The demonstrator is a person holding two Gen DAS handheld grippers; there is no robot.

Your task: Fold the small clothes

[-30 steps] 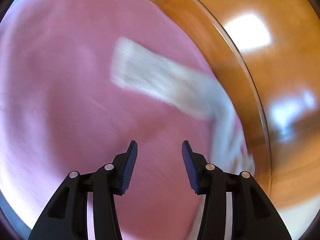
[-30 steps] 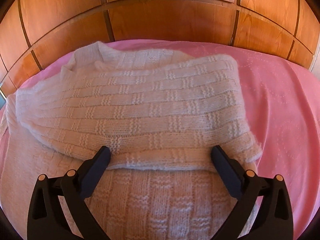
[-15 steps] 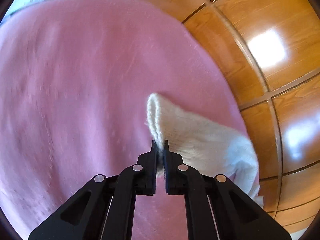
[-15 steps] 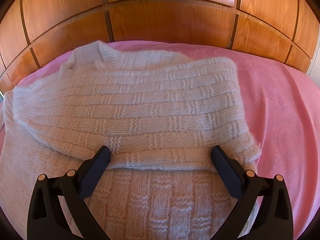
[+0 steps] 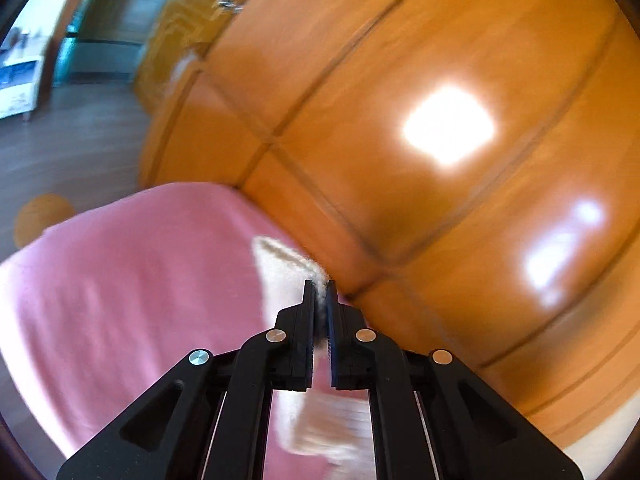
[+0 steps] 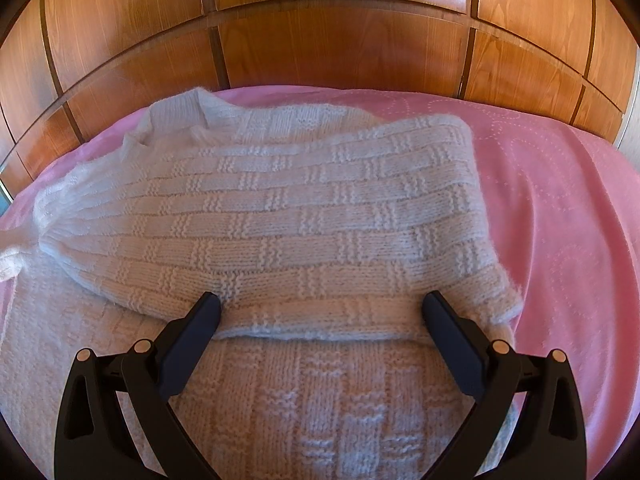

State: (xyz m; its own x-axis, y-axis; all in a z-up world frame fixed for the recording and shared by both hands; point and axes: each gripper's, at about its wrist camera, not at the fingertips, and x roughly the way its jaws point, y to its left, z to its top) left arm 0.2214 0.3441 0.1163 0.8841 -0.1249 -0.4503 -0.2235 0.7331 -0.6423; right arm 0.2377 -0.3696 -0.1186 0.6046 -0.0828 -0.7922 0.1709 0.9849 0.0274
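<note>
So the left gripper (image 5: 319, 286) has its jaws pinched tight on a bit of the white knit sweater (image 5: 280, 270). You can see fuzzy cream wool squeezed between the pads, and the cuff end sticks up just past the fingertips. More of that same piece hangs down under the gripper, blurry, over the pink bedspread (image 5: 132, 264). The whole left wrist view is smeared. Behind the gripper there's glossy wooden panelling (image 5: 400, 80) with bright window reflections on it, and off to the left a dark floor and some doorway stuff that's too blurred to make out.

In the right wrist view everything's sharp. The right gripper (image 6: 320, 308) is spread wide, with nothing between its fingers (image 6: 196, 332). Both fingertips sit right at the sweater (image 6: 256, 216), either side of the edge of the folded-over layer. Can't tell if they actually press on it. The sweater itself lies on the pink bedspread (image 6: 560, 220), basket-weave pattern, with a layer folded across the body, and the neckline up toward the wooden headboard panels (image 6: 340, 48). At the far left edge a bit of the knit trails out of frame.
</note>
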